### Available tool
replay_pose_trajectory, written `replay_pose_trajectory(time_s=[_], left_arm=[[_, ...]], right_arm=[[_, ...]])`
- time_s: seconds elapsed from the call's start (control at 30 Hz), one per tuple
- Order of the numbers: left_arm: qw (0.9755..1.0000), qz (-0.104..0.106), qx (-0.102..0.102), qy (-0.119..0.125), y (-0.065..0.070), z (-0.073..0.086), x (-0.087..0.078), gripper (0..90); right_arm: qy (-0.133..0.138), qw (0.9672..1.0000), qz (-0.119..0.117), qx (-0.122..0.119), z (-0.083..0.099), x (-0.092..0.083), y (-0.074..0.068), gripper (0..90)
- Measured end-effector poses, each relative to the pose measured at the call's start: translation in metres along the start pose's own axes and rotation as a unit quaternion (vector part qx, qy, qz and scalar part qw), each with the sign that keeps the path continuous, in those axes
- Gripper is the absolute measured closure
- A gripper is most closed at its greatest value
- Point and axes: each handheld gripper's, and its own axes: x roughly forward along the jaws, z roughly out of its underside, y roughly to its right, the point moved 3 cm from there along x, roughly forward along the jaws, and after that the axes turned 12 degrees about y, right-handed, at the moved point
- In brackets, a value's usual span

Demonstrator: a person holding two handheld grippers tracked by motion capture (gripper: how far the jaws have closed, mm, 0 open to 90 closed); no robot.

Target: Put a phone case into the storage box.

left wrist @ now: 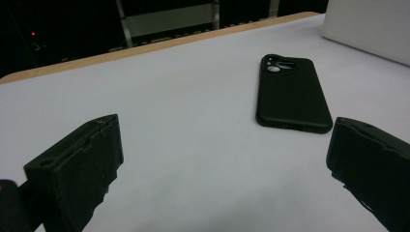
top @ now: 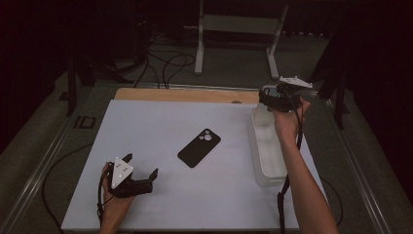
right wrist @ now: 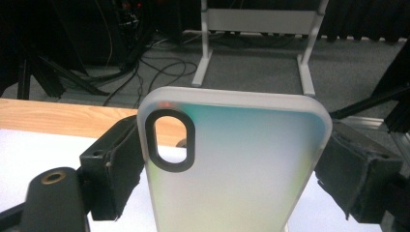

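Above the far end of the white bin (top: 267, 161), the right gripper (top: 273, 99) clamps a clear case (right wrist: 232, 164) by its edges, probably to carry it. Near left, the left gripper (top: 141, 171) rests open, facing the black case (top: 199, 147) mid-table.

A lab recording bay, dim and bare

We see a bench (top: 146, 95) of pale wood under a white sheet (top: 204, 195), set on grey carpet (top: 234, 68) with metal rails (top: 44, 161) along both sides. Behind it loose black cables (top: 165, 66) snake across the floor beside a white metal stand (top: 238, 24) and dark tripod legs (top: 73, 78), against unlit black walls.
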Motion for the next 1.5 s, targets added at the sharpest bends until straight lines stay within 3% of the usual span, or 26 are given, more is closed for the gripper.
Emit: replay_pose_trajectory(time_s=[0.9, 1.27, 1.5], left_arm=[[1.0, 0.0, -0.001, 0.003, 0.0, -0.001, -0.001, 0.1], [1.0, 0.001, 0.0, 0.002, 0.001, -0.001, -0.001, 0.1], [1.0, 0.001, 0.0, 0.002, 0.001, -0.001, -0.001, 0.1]], right_arm=[[-0.081, 0.9967, 0.01, 0.002, 0.046, 0.029, 0.005, 16.2], [-0.104, 0.9944, 0.016, -0.006, 0.055, 0.037, 0.005, 16.2], [-0.105, 0.9944, 0.013, -0.006, 0.058, 0.041, 0.003, 16.1]])
